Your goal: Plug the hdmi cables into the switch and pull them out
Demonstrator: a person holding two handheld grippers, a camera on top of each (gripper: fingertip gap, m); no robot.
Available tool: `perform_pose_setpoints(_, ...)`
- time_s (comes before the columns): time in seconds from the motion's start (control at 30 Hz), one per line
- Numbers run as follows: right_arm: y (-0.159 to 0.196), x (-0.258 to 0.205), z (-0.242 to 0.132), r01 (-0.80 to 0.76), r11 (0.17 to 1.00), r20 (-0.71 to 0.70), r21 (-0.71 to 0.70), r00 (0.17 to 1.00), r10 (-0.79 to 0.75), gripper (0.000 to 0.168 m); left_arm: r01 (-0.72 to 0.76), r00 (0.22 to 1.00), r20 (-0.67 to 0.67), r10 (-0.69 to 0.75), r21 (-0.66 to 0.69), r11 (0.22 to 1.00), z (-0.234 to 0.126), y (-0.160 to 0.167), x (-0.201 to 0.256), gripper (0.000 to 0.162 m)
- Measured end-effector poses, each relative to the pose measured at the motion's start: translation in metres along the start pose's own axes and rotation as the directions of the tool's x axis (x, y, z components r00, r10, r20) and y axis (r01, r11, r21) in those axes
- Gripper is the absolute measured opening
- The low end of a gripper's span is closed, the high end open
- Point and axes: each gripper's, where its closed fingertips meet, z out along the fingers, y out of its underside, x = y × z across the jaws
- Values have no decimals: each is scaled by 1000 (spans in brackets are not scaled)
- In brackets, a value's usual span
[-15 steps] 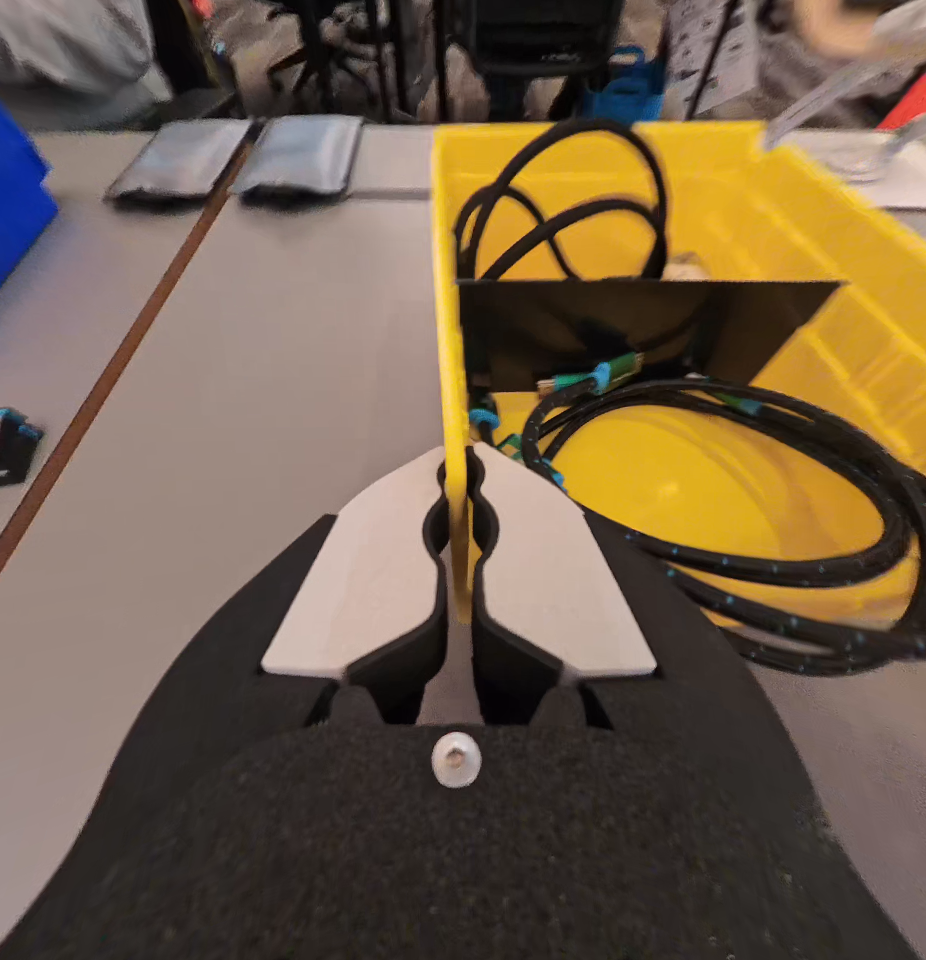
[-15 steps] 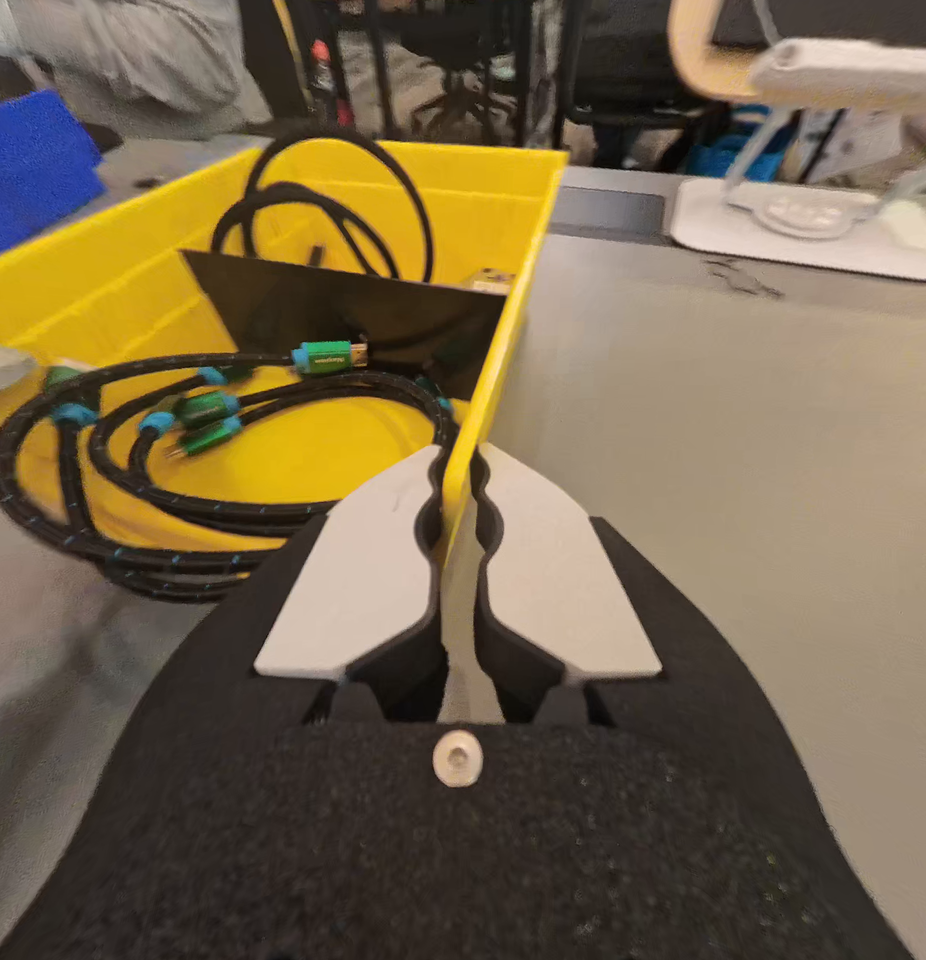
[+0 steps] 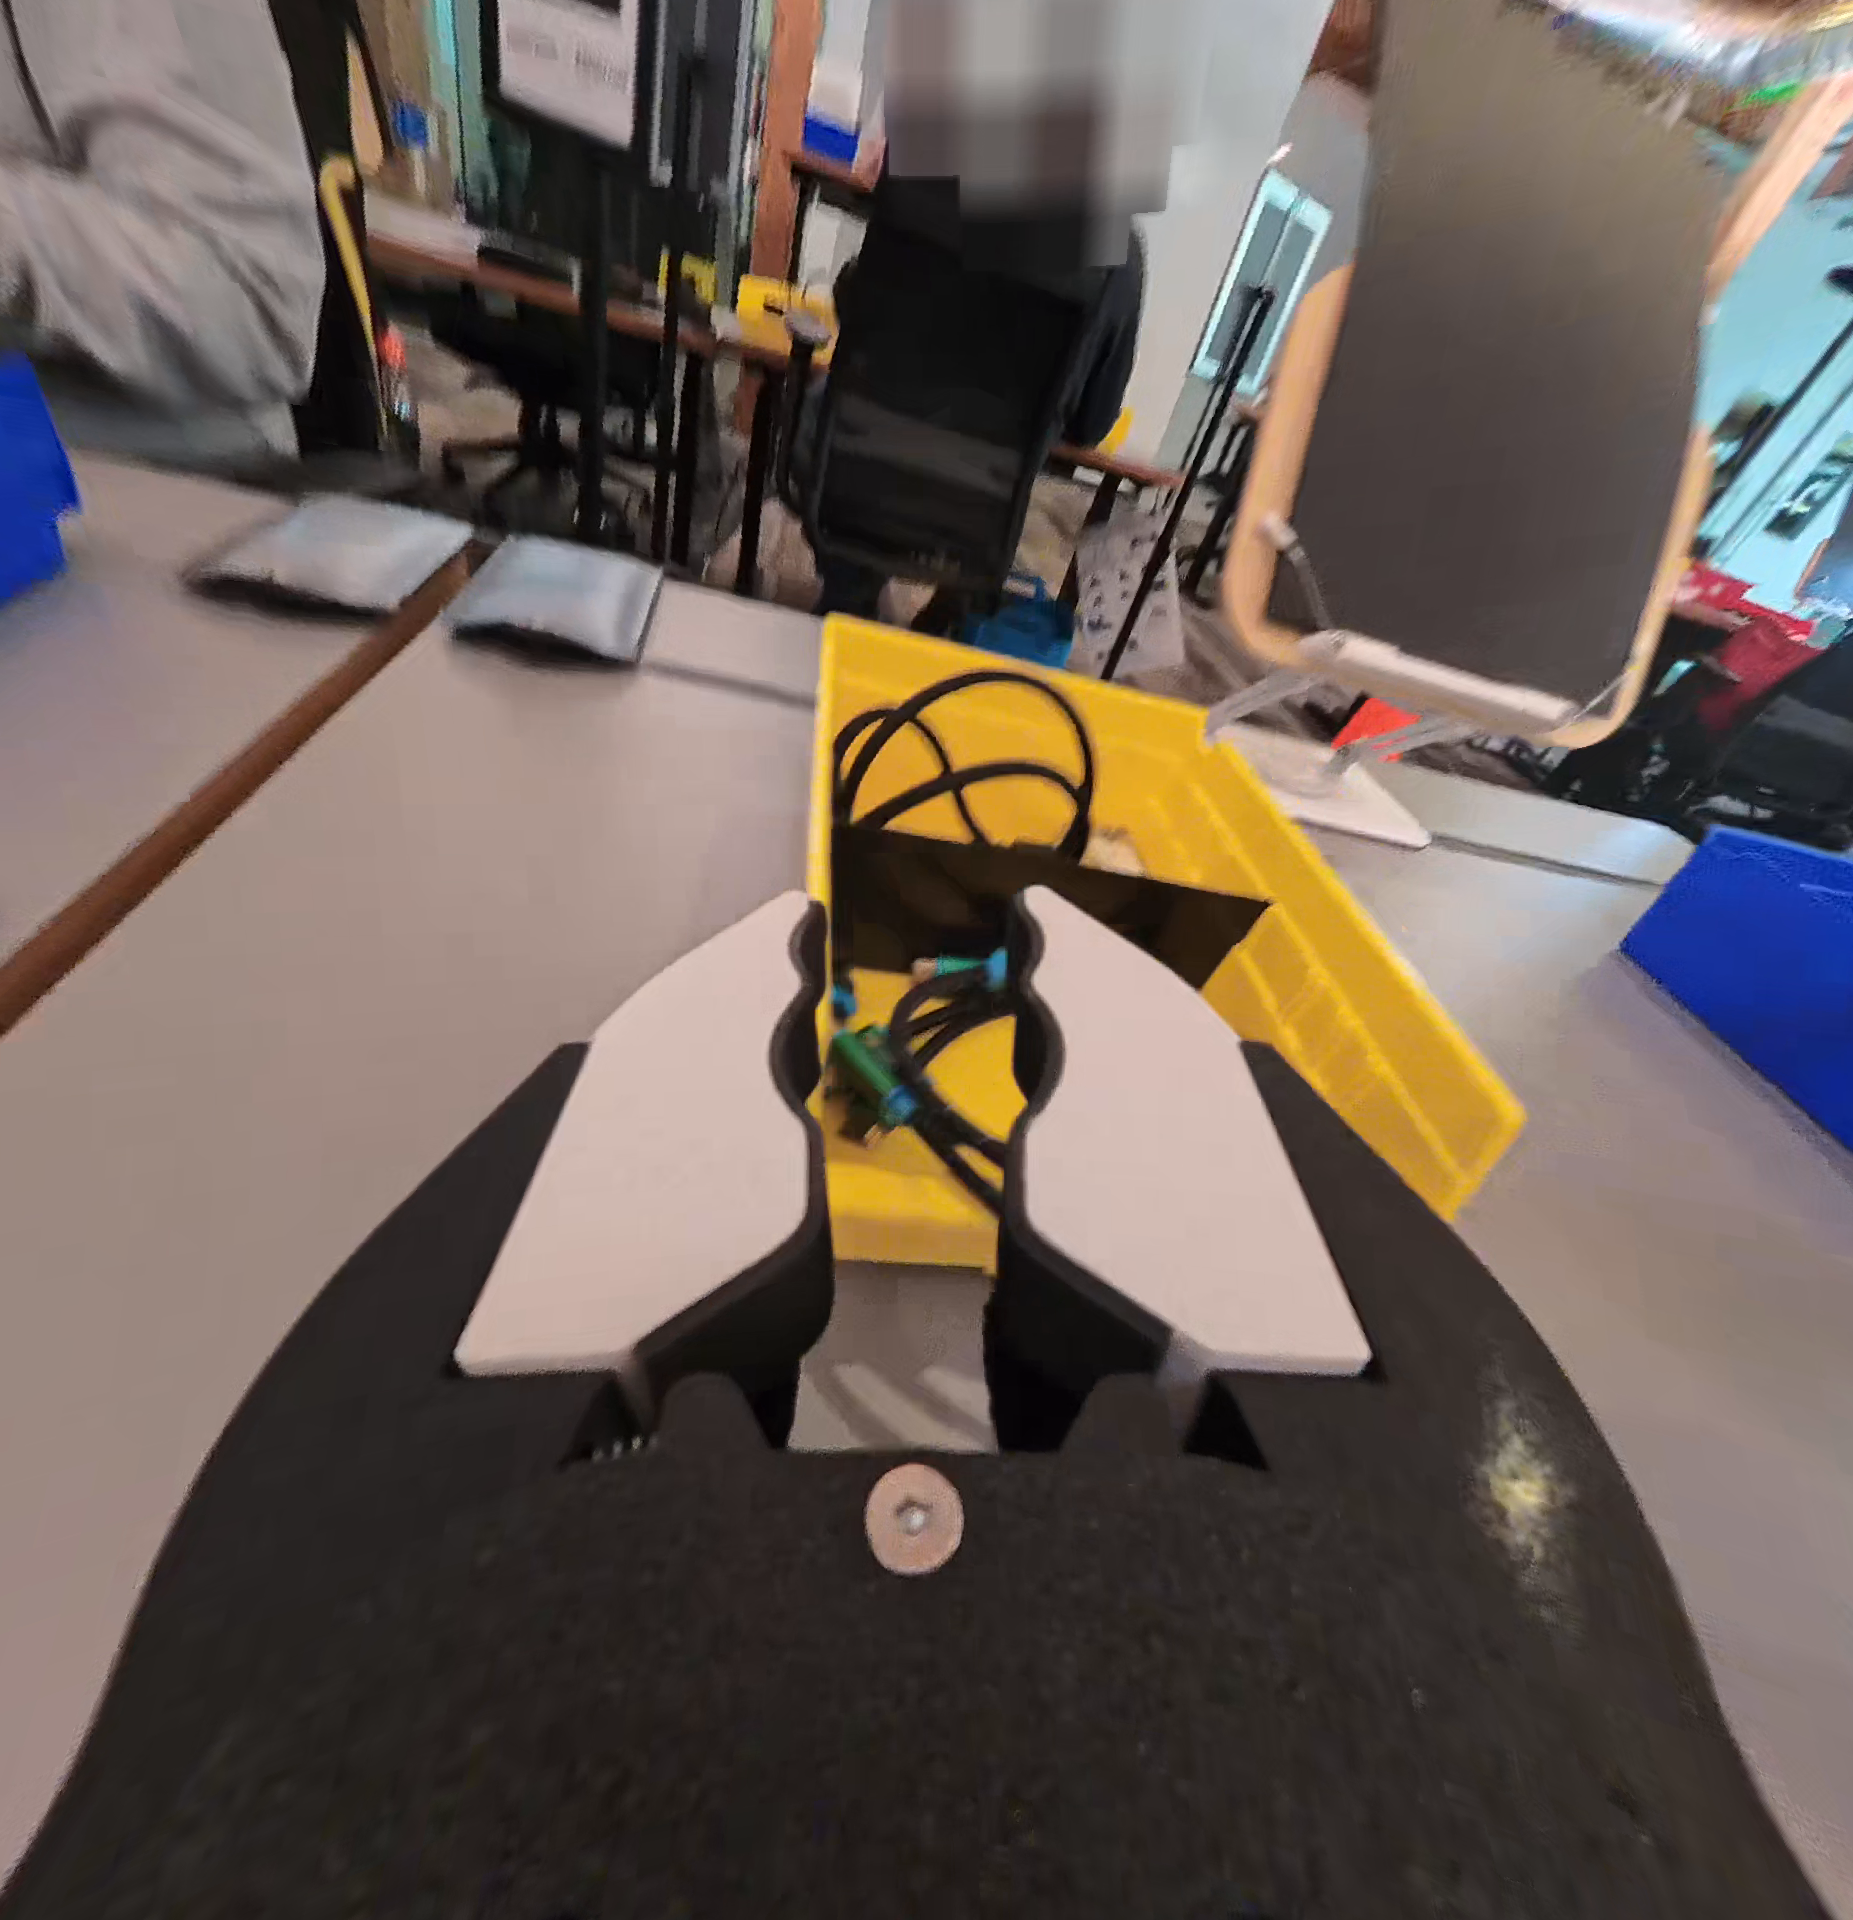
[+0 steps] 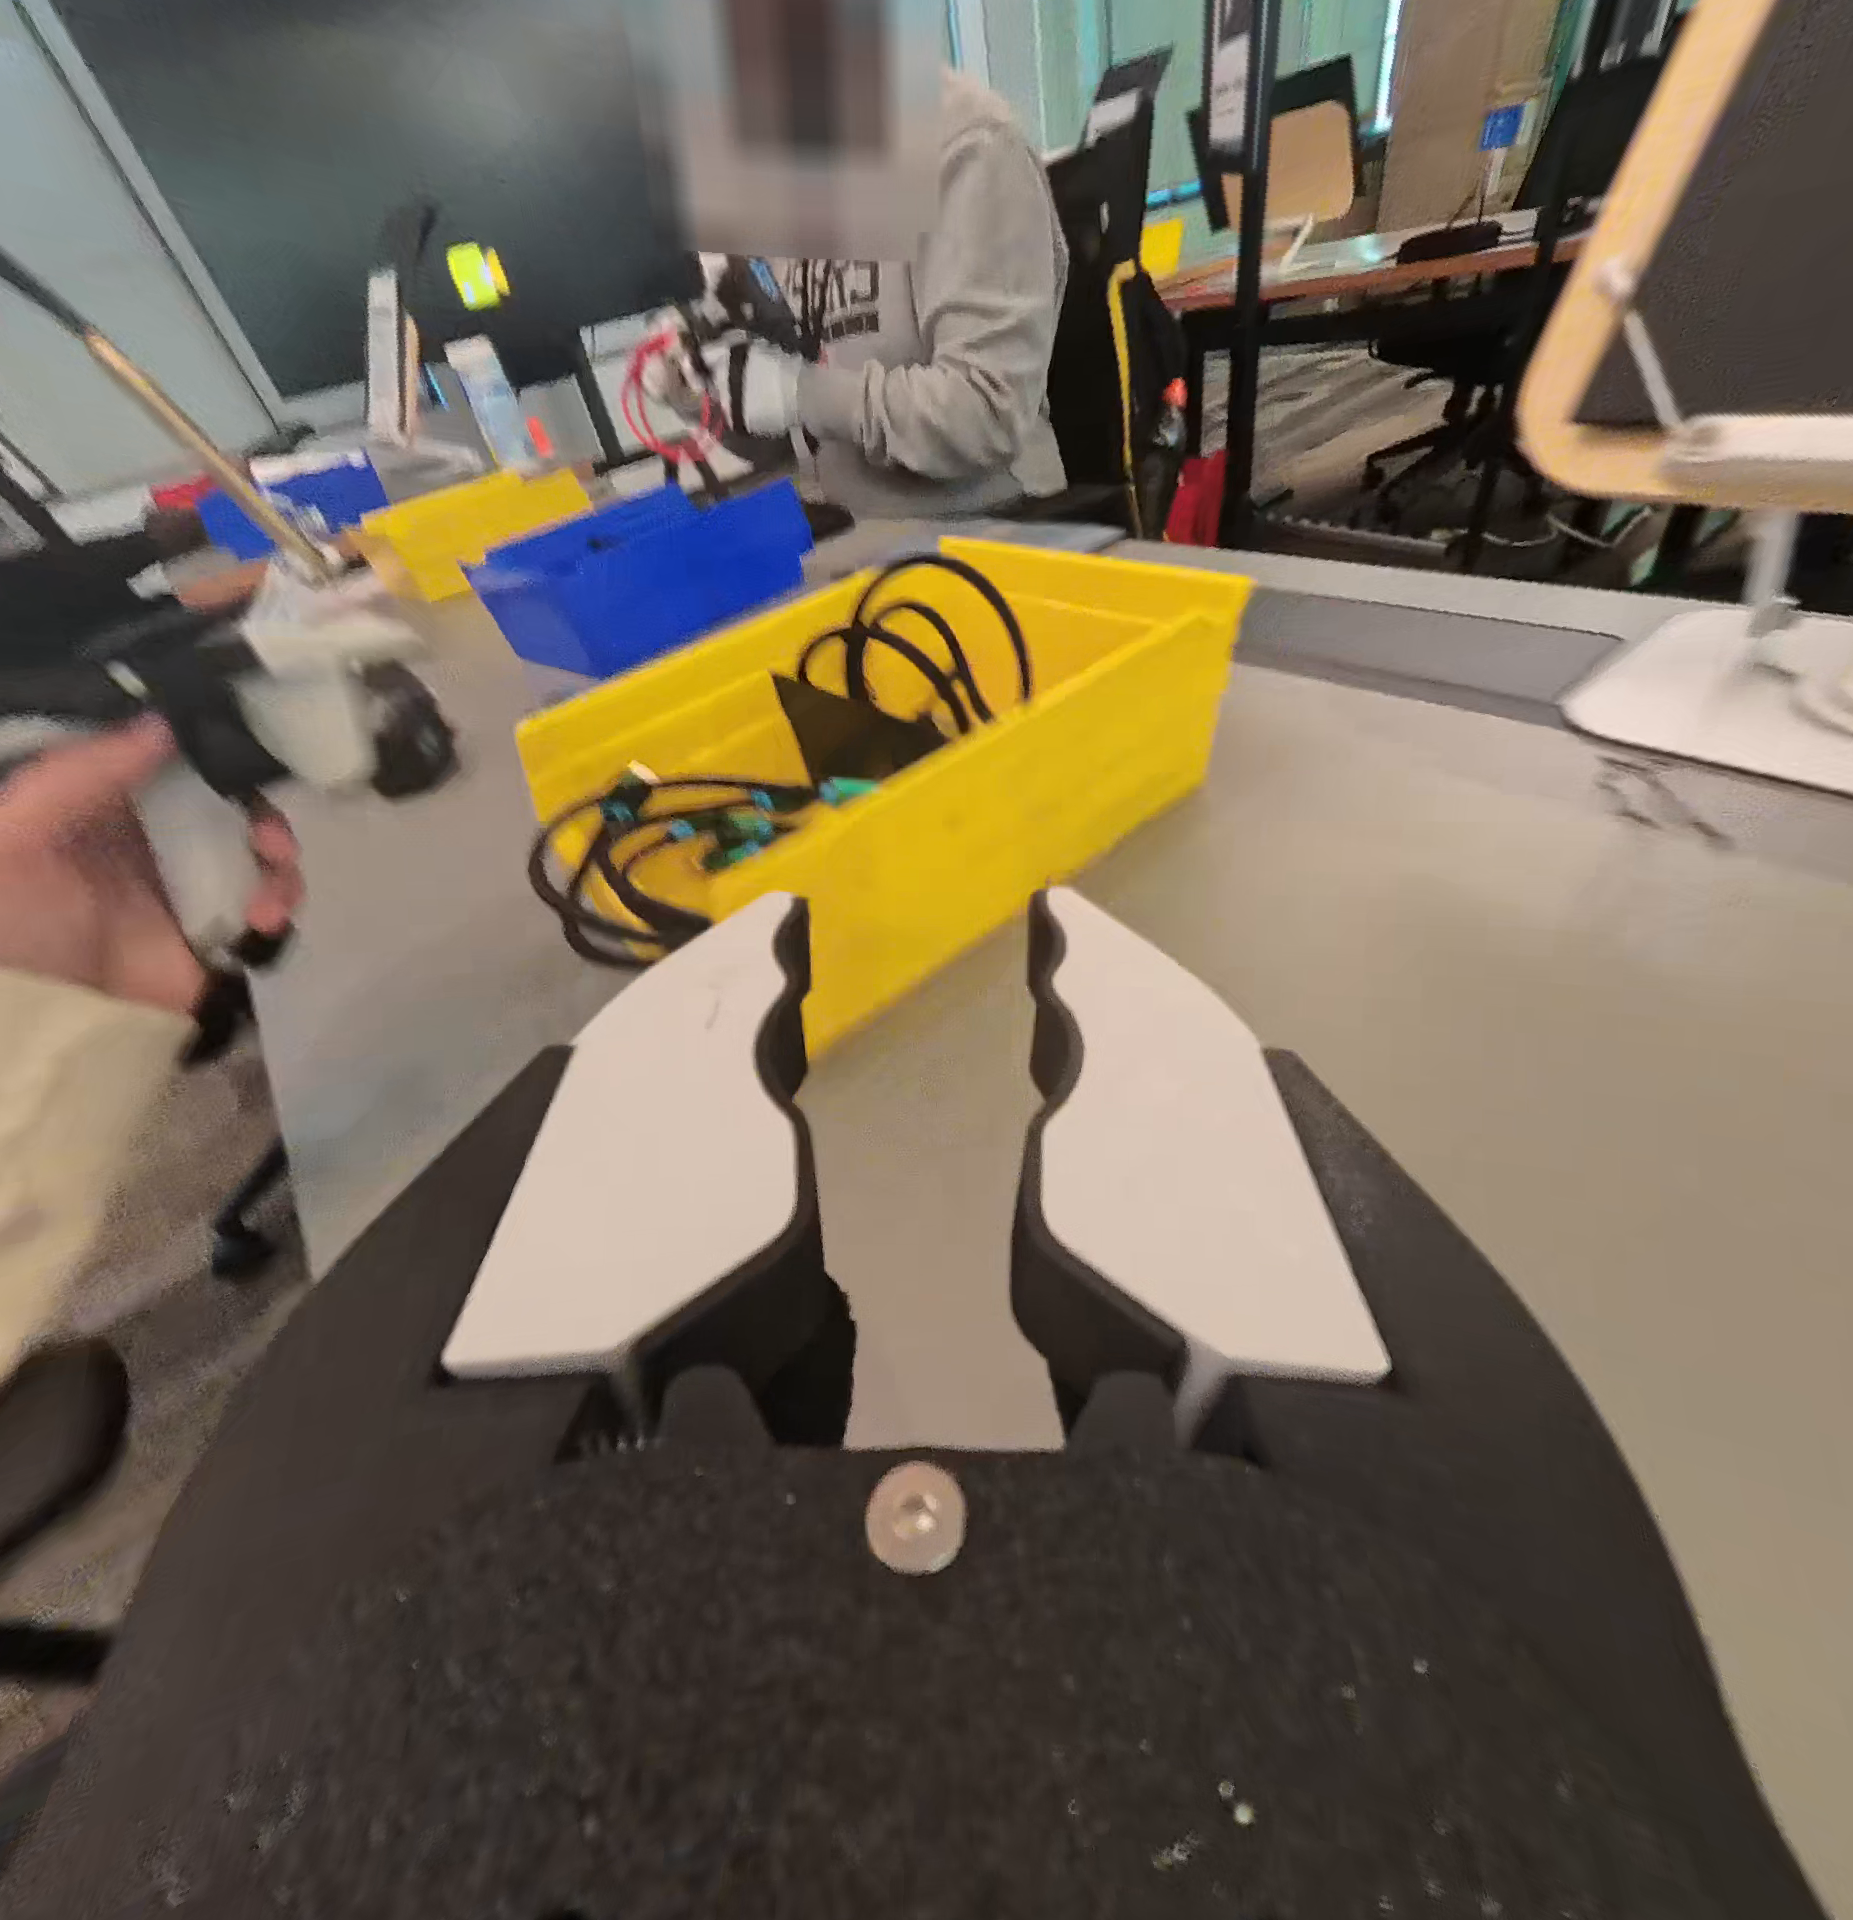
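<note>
Grey tabletop (image 3: pixel 402 935) fills the foreground of both wrist views, with a busy workshop of chairs, stands and other benches behind it. A yellow bin (image 3: pixel 1348 1029) sits on this table and serves as the landmark. Inside the bin, black braided hdmi cables (image 3: pixel 932 1101) lie coiled in the near compartment, their green plugs with blue collars lying loose near the bin's left wall; part of the coil spills over the bin's low front lip in the right wrist view (image 4: pixel 589 914). A black divider (image 3: pixel 1140 914) crosses the bin, and behind it thinner black cable loops (image 3: pixel 963 758) stand up out of the far compartment. The switch cannot be made out in either view.

The left gripper (image 3: pixel 917 925) hovers in front of the bin's near left corner, its jaws spread apart with nothing between them, the cable plugs visible through the gap. The right gripper (image 4: pixel 917 914) sits off the bin's near right corner, jaws likewise parted and empty, over bare table.

Left of the bin, two grey pouches (image 3: pixel 548 613) lie flat at the table's far edge. To the bin's right stands a blue bin (image 3: pixel 1774 966), and behind it a monitor on a white stand (image 3: pixel 1473 416). Beyond the yellow bin in the right wrist view stands another blue bin (image 4: pixel 641 582), and a person in a grey hoodie (image 4: pixel 953 343) works at a further bench.
</note>
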Motion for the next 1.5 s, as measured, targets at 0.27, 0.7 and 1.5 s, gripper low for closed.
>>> perform_pose_setpoints(0.27,78,124,-132,-50,987,-405,-150,914,-16,34,-47,983,-182,28,-102,994,-3,56,146,36)
perform_pose_setpoints(0.7,85,153,-155,-122,980,-401,-160,915,49,33,-331,881,-430,198,-261,907,16,134,245,51)
perform_pose_setpoints(1.5,100,144,-145,-157,964,-364,-216,929,69,27,-440,858,-418,299,-297,847,8,122,198,49)
